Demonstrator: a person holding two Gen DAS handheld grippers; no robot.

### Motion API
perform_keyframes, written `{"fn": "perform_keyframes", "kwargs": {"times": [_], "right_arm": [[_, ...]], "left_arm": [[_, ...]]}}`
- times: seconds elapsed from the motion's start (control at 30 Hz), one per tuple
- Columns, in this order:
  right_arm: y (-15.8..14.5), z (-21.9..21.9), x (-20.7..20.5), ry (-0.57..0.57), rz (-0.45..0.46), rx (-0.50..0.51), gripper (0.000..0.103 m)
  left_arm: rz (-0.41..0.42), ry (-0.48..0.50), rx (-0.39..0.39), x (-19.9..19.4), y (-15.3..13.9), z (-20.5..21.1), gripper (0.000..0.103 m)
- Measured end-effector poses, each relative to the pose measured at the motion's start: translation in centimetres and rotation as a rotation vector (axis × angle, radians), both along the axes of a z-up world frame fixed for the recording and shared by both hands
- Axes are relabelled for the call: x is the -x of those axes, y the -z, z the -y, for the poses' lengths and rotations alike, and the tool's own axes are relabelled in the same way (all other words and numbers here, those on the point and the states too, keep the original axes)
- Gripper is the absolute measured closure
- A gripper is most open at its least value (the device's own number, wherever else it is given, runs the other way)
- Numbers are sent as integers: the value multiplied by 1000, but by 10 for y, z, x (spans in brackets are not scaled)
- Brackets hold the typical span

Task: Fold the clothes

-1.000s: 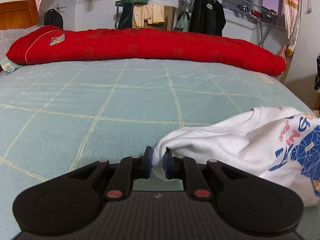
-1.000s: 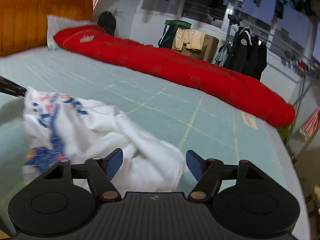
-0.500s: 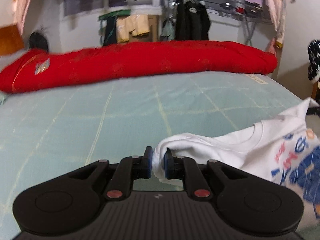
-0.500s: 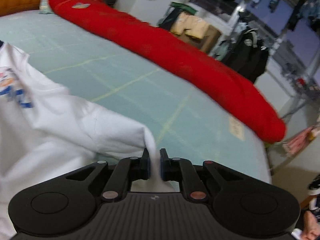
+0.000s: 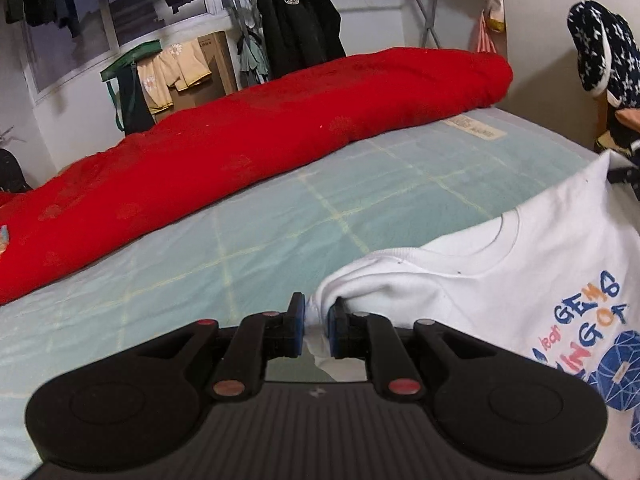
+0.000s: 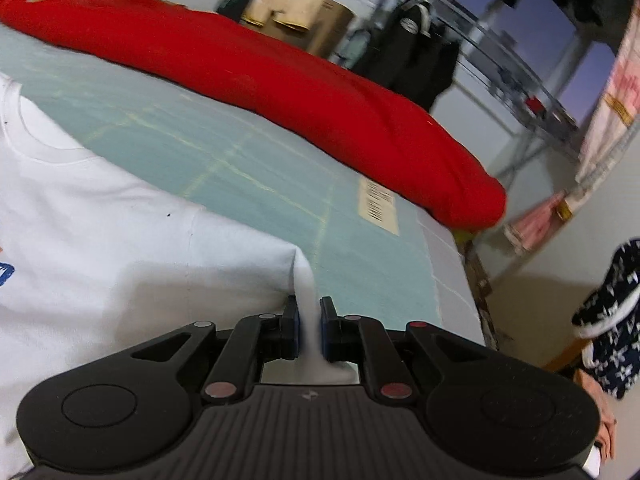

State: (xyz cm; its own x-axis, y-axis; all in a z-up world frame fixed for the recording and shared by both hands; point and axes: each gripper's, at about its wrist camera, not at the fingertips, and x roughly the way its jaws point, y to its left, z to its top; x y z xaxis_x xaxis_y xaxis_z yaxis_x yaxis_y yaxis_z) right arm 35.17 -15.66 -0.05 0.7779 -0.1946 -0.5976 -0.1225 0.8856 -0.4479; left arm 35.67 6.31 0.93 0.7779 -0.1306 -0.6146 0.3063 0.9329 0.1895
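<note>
The white T-shirt [image 5: 500, 280] now hangs stretched between our tongs above the bed [image 5: 280, 232], left gripper [image 5: 316, 326] pinching one sleeve, right gripper [image 6: 309, 328] (open a second ago) clamped on the other, ready for laying flat.

Your white shirt [image 5: 540, 280] runs off the right and bottom edges of the left wrist view, so its blue and orange print [image 5: 592, 336] is only partly readable to you. In the right wrist view the shirt leaves the left edge, and the hanging clothes [image 6: 412, 52] behind the red quilt [image 6: 280, 80] are smeared. The label on the mattress [image 6: 378, 206] is too small to read.
</note>
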Motion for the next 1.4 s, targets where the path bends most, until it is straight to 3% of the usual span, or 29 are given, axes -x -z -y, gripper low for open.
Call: {"fn": "perform_keyframes", "kwargs": {"times": [0.1,0.2,0.3,0.37,0.53,0.7,0.93,1.03,1.27,1.4], "right_arm": [[12,13,-22,50,-15,-36,90],[25,19,-29,53,-66,-85,80],[26,11,-11,7,-71,-76,59],[19,6,5,-16,-55,-61,46],[-12,-2,43,-84,-52,-133,37],[-38,-39,93,-224,-72,-207,31],[-36,-121,162,-437,-112,-104,21],[-32,-151,176,-495,-110,-65,18],[-11,-219,190,-587,-89,39,13],[15,-243,185,-583,-21,218,13]], "left_arm": [[-68,-5,26,-18,16,10,87],[-106,3,53,-17,30,15,84],[-130,20,33,0,35,17,75],[-134,18,40,16,31,11,72],[-155,-9,97,57,12,-4,56],[-246,-2,196,112,5,-4,38],[-286,-7,269,189,16,-4,34],[-294,-32,299,212,25,-11,31],[-295,-85,287,240,36,-36,30],[-287,-100,295,245,38,-49,28]]}}
